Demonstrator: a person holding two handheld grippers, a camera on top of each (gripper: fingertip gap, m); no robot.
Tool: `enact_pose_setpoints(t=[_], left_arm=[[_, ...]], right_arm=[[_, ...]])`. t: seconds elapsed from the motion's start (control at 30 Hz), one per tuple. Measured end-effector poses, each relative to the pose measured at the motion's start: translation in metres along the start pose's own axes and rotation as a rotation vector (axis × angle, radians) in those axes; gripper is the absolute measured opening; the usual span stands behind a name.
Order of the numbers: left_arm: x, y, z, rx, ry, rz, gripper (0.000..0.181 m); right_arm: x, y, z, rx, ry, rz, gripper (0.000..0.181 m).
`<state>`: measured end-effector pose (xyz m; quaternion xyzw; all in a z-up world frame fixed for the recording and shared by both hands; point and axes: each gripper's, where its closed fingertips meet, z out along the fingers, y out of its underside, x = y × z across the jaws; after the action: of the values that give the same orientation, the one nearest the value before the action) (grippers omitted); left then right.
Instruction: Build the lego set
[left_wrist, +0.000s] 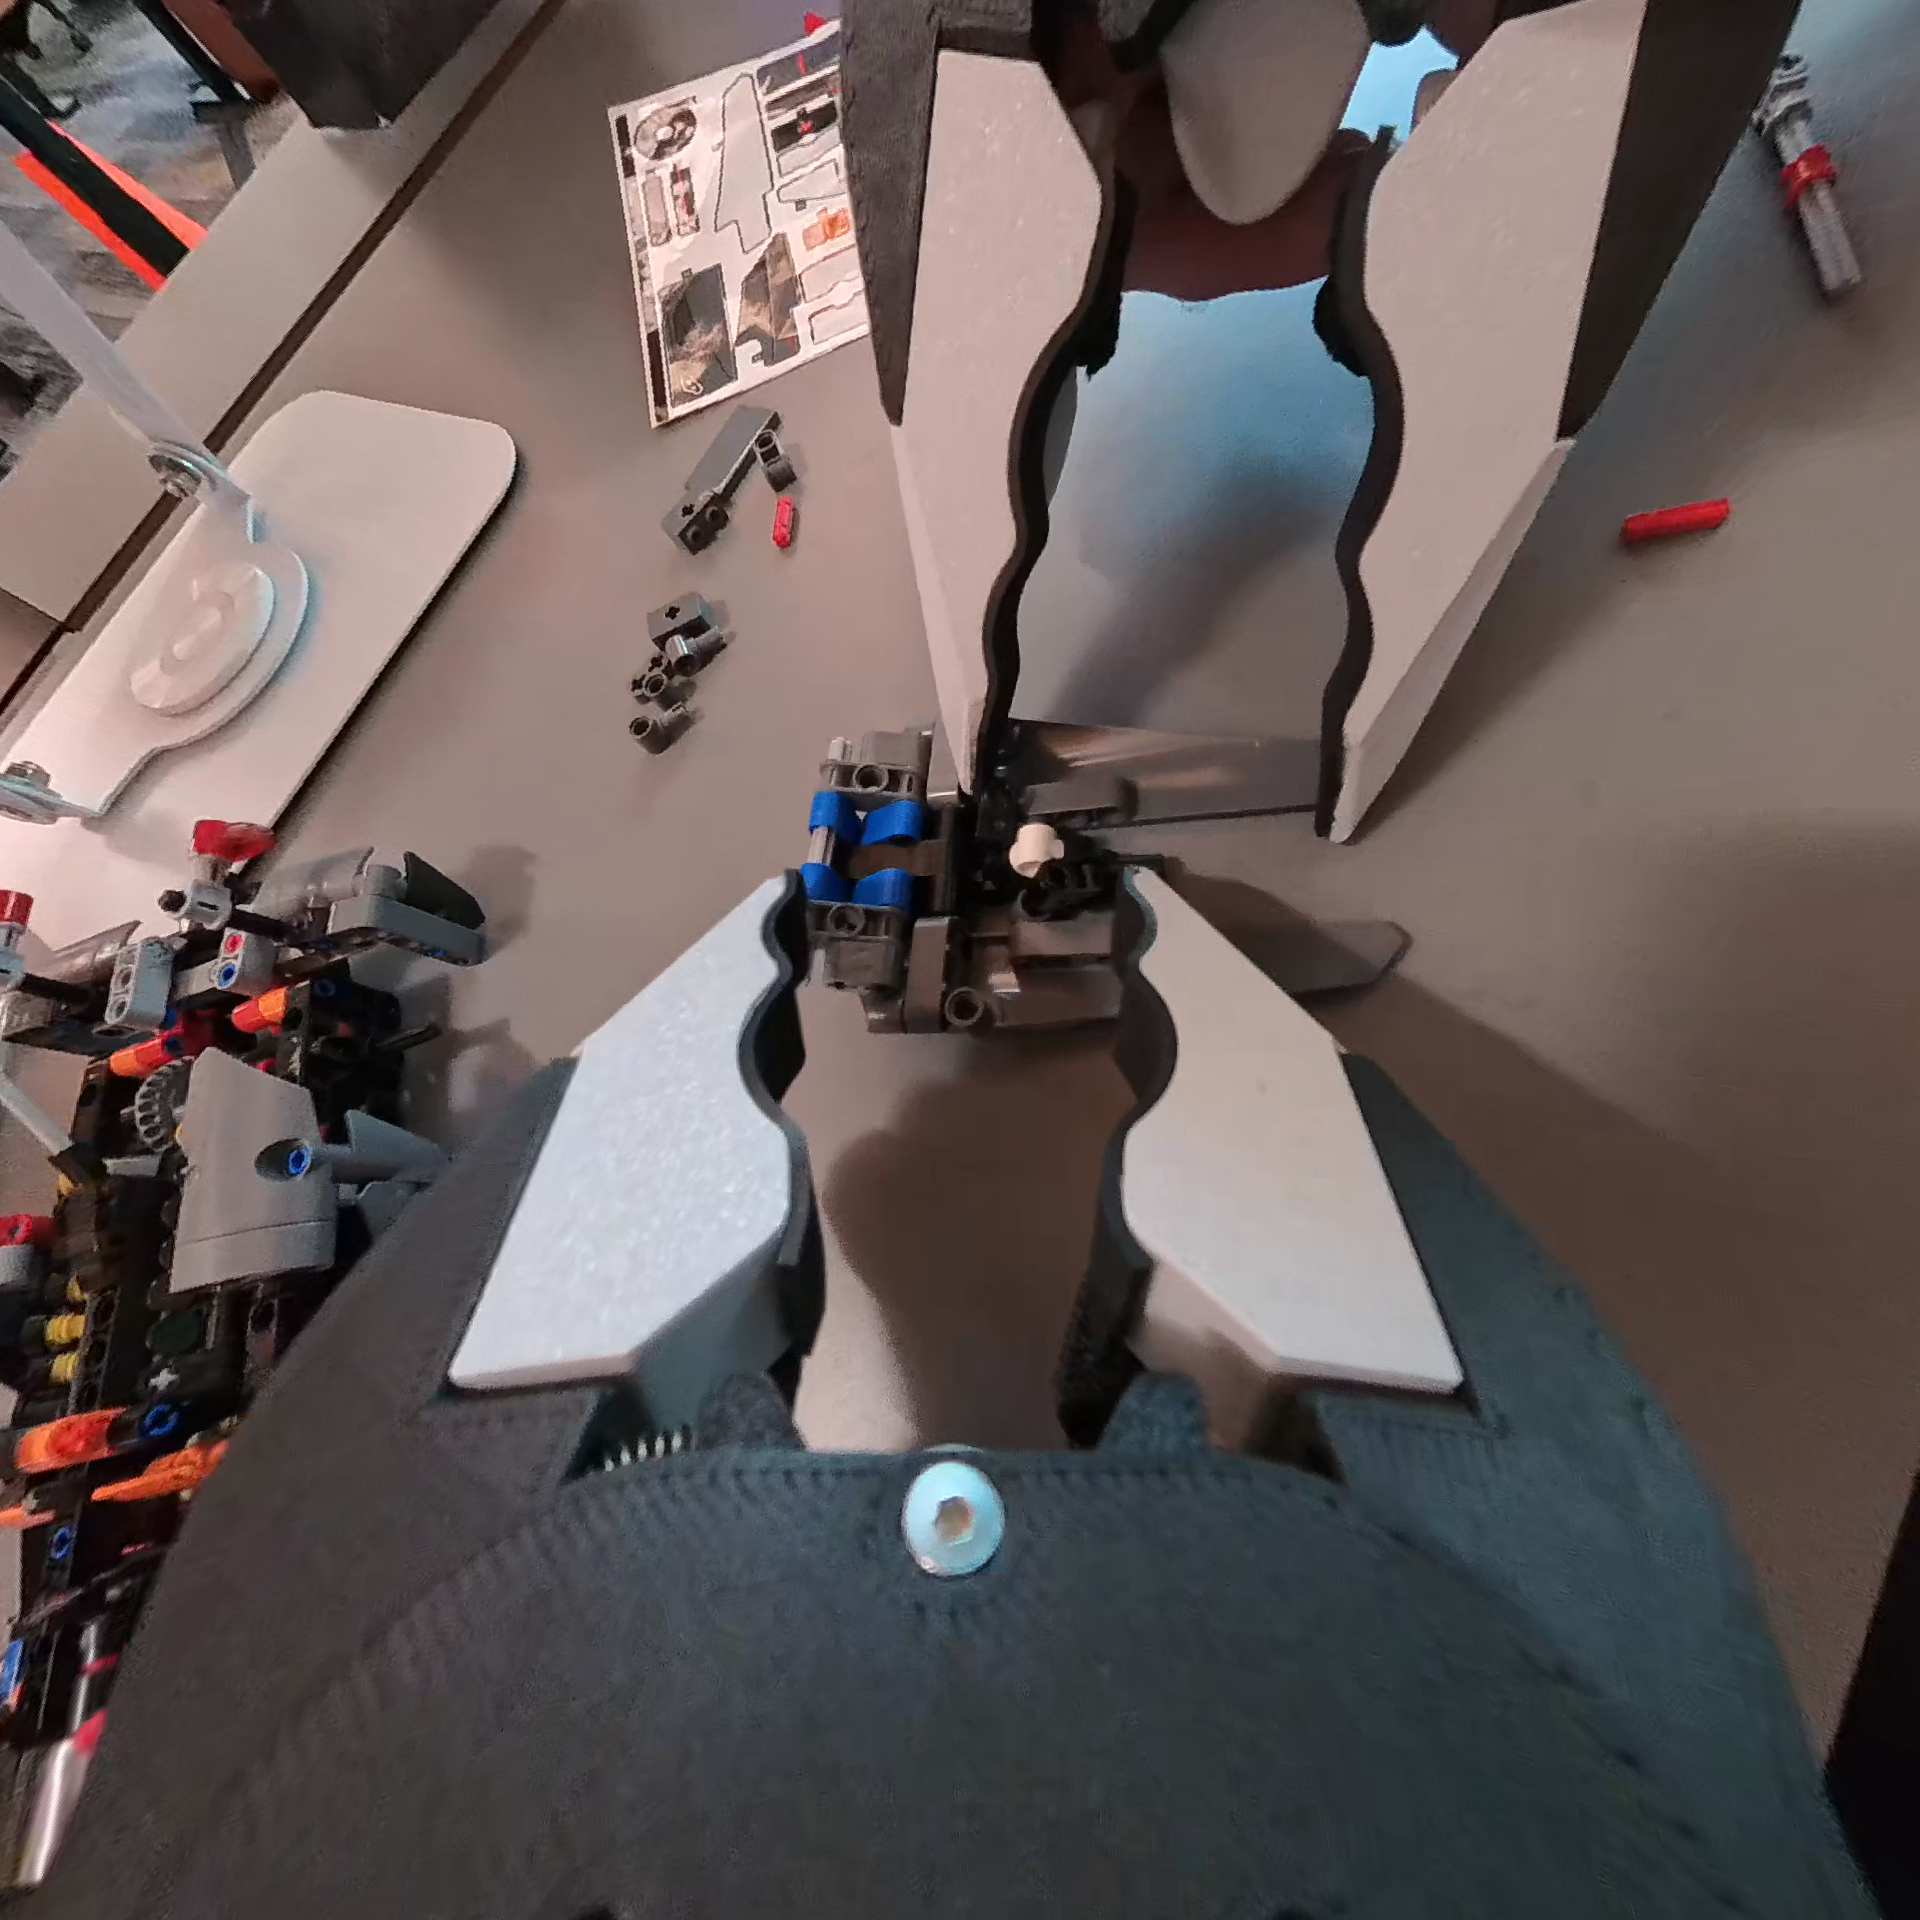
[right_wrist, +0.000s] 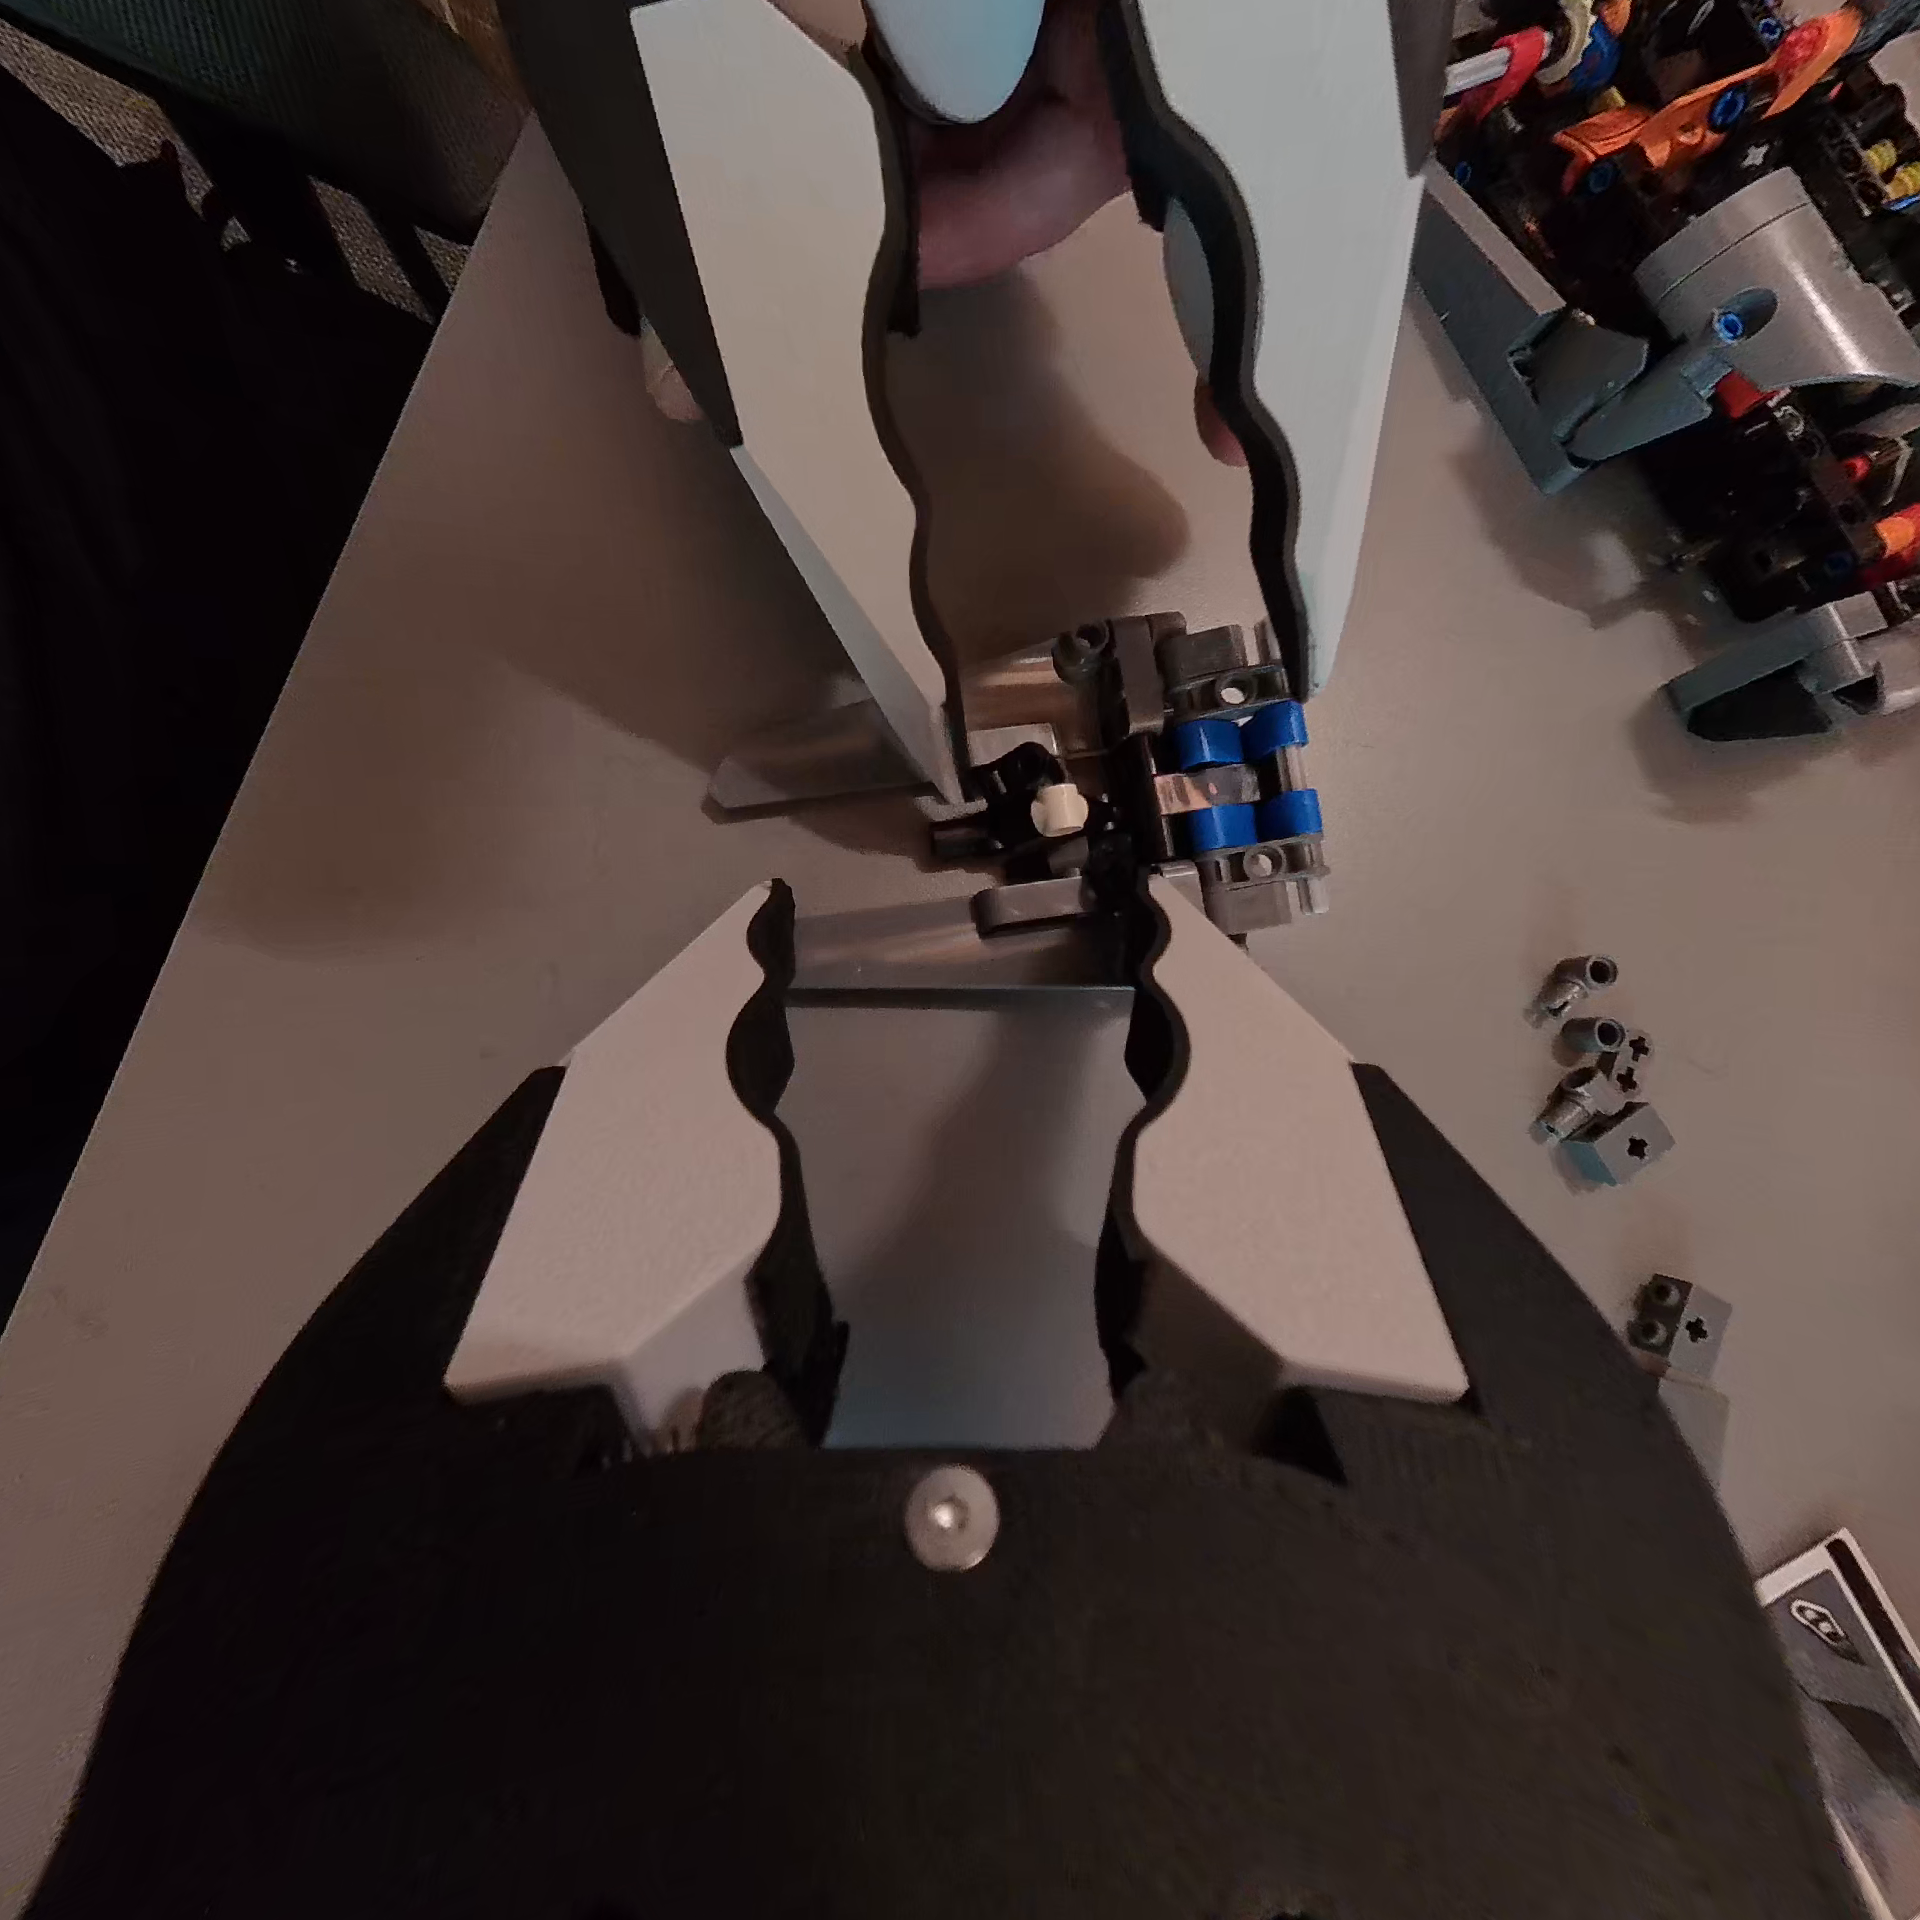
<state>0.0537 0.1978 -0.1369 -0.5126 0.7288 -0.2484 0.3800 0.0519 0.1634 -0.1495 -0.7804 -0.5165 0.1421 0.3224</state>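
A small grey sub-assembly (left_wrist: 935, 935) with blue connectors and a white pin rests on the table; it also shows in the right wrist view (right_wrist: 1226, 790). My left gripper (left_wrist: 956, 894) is shut on its two sides, and appears from the top in the right wrist view (right_wrist: 1127, 743). A shiny grey panel (right_wrist: 956, 1143) sticks out of the sub-assembly. My right gripper (right_wrist: 964, 888) is shut on this panel across its width. In the left wrist view the right gripper (left_wrist: 1153, 816) comes from the top around the panel (left_wrist: 1174, 769). The grippers face each other.
A large part-built model (left_wrist: 187, 1195) with orange and grey parts lies to the left, also seen from the right wrist (right_wrist: 1766, 312). Small grey parts (left_wrist: 675, 665), a sticker sheet (left_wrist: 743, 229), a red axle (left_wrist: 1675, 520), a grey-red strut (left_wrist: 1808, 197) and a flat stand base (left_wrist: 270, 582) lie around. The table edge (right_wrist: 312, 727) runs close by. My right tips are roughly 9 cm from the red axle (left_wrist: 1675, 520).
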Motion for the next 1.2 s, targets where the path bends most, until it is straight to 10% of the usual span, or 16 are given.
enact_pose_setpoints(t=[1.2], left_arm=[[0.0005, -0.0004, 0.0048, -0.015, 0.062, -0.066, 0.042]], right_arm=[[0.0066, 0.0012, 0.0003, 0.054, 0.040, -0.009, 0.062]])
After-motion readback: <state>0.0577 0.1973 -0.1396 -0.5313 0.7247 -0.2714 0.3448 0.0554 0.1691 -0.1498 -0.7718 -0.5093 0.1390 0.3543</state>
